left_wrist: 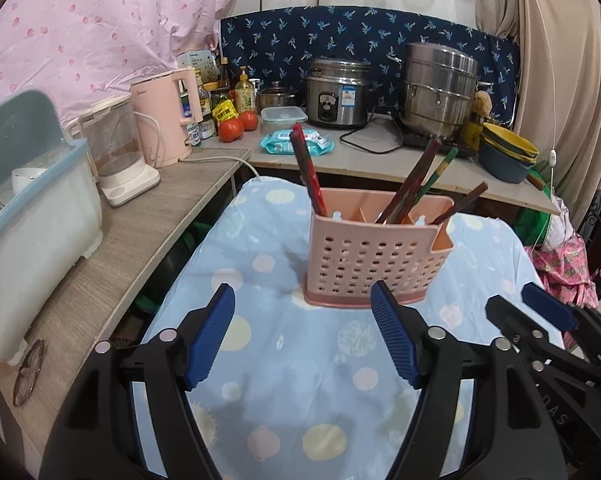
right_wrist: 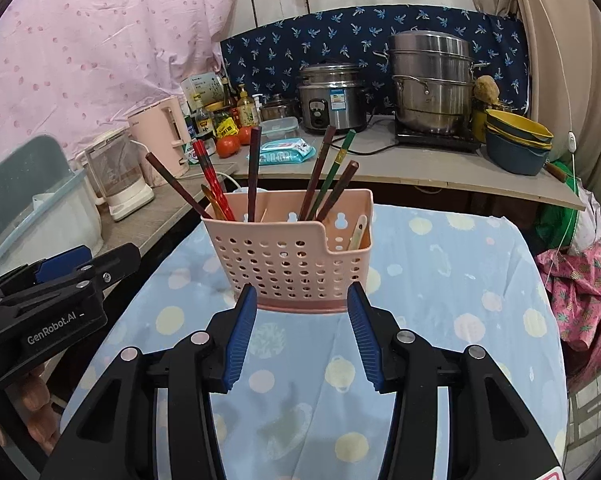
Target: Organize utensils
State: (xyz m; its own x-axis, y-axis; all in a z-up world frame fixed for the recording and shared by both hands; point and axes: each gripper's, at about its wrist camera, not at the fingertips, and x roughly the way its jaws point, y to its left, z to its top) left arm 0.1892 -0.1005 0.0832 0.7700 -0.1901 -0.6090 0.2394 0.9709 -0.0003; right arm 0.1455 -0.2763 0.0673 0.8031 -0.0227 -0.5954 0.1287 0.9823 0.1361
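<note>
A pink perforated utensil holder (left_wrist: pixel 366 258) (right_wrist: pixel 292 258) stands upright on a small table under a light blue dotted cloth (left_wrist: pixel 292 360) (right_wrist: pixel 440 280). Several chopsticks (left_wrist: pixel 410 186) (right_wrist: pixel 326 174) lean in its compartments, dark brown, red and green ones. In the right wrist view a pale spoon handle (right_wrist: pixel 358 232) shows at its right end. My left gripper (left_wrist: pixel 302 298) is open in front of the holder, nothing between its fingers. My right gripper (right_wrist: pixel 302 296) is open just before the holder's base, also with nothing between its fingers. Each gripper shows at the edge of the other's view.
A counter (left_wrist: pixel 140 216) at the left carries a blue-lidded dish box (left_wrist: pixel 32 216), a clear jug and a pink kettle (left_wrist: pixel 164 116). The back counter holds tomatoes, bottles, a wipes pack, a rice cooker (left_wrist: pixel 338 94), a steel steamer pot (left_wrist: pixel 440 90) and stacked bowls (left_wrist: pixel 506 152).
</note>
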